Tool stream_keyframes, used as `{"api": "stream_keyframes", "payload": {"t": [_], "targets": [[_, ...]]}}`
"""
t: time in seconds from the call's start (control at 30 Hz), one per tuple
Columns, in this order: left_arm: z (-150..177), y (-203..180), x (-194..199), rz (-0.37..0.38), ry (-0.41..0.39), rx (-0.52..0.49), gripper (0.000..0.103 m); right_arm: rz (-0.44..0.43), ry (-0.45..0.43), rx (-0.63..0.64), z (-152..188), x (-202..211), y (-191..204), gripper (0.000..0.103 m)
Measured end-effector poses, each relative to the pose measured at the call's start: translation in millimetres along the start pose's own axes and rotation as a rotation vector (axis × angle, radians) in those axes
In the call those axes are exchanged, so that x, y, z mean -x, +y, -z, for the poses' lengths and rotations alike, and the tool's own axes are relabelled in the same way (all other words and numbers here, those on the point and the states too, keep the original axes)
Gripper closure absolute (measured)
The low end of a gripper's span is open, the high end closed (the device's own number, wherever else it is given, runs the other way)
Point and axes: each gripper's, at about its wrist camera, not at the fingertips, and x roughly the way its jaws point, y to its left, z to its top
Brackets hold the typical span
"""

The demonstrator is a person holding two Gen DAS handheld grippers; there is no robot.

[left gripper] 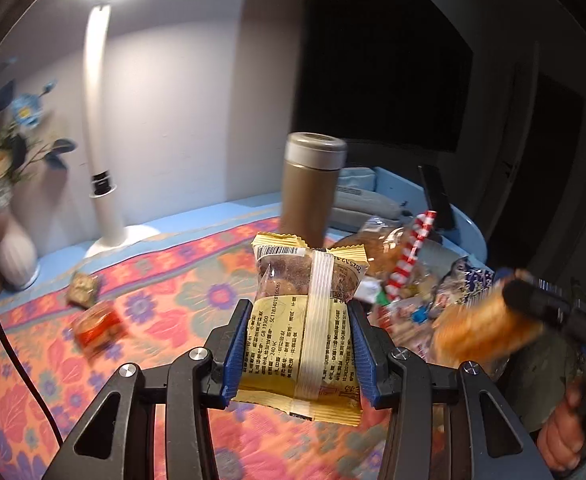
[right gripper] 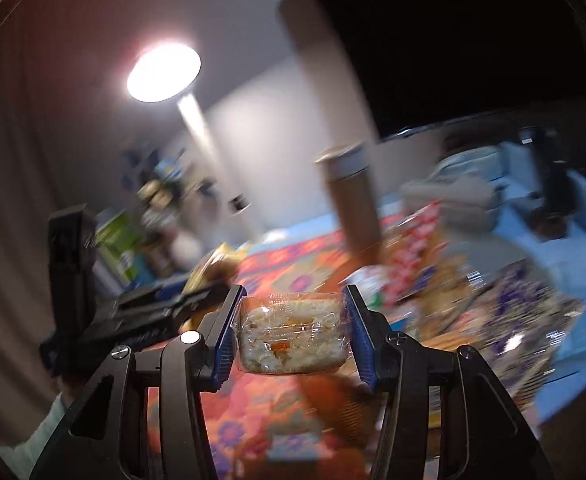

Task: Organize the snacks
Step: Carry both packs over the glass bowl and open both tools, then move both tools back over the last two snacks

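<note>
My left gripper (left gripper: 299,312) is shut on a yellow snack packet (left gripper: 307,320) with a clear window and black print, held above the flowered cloth. My right gripper (right gripper: 293,300) is shut on a clear-wrapped pale cake snack (right gripper: 291,336); it shows blurred at the right of the left wrist view (left gripper: 485,328). A pile of mixed snacks (left gripper: 425,280) lies at the right, also seen in the right wrist view (right gripper: 453,280). Two small snacks, one red (left gripper: 97,326) and one brownish (left gripper: 83,288), lie apart on the cloth at the left.
A brown thermos (left gripper: 311,188) stands behind the packet. A white desk lamp (left gripper: 105,200) and a vase of flowers (left gripper: 9,216) stand at the back left. The flowered cloth (left gripper: 165,280) covers a blue table. A dark screen (left gripper: 381,72) is behind.
</note>
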Motion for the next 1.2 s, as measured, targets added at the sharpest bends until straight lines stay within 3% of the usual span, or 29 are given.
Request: {"api": "stream_keyframes", "payload": {"t": [0.23, 0.53, 0.57, 0.63, 0.67, 0.7, 0.87, 1.07, 1.2], "targets": [[-13, -47, -45, 0.066, 0.043, -0.022, 0.058, 0.205, -0.107, -0.114, -24, 17, -61, 0.056], [-25, -84, -70, 0.1, 0.05, -0.08, 0.058, 0.265, -0.082, -0.15, -34, -8, -87, 0.053], [-25, -86, -73, 0.108, 0.054, -0.086, 0.057, 0.267, -0.066, -0.134, -36, -15, -87, 0.049], [-23, -88, -80, 0.114, 0.08, -0.097, 0.042, 0.259, -0.009, -0.121, -37, -27, -91, 0.037], [-21, -88, -82, 0.102, 0.093, -0.1, 0.024, 0.252, 0.007, -0.13, -38, -30, -93, 0.031], [-19, -86, -81, 0.097, 0.086, -0.102, 0.021, 0.24, 0.008, -0.146, -36, -29, -96, 0.028], [-13, -73, -72, 0.089, 0.08, -0.096, 0.021, 0.192, -0.046, -0.162, -32, -9, -100, 0.028], [-15, -59, -55, 0.085, 0.057, -0.066, 0.021, 0.189, -0.032, -0.16, -31, -6, -90, 0.028], [-14, -48, -36, 0.043, 0.033, -0.078, 0.021, 0.15, -0.012, -0.149, -28, -9, -76, 0.028]]}}
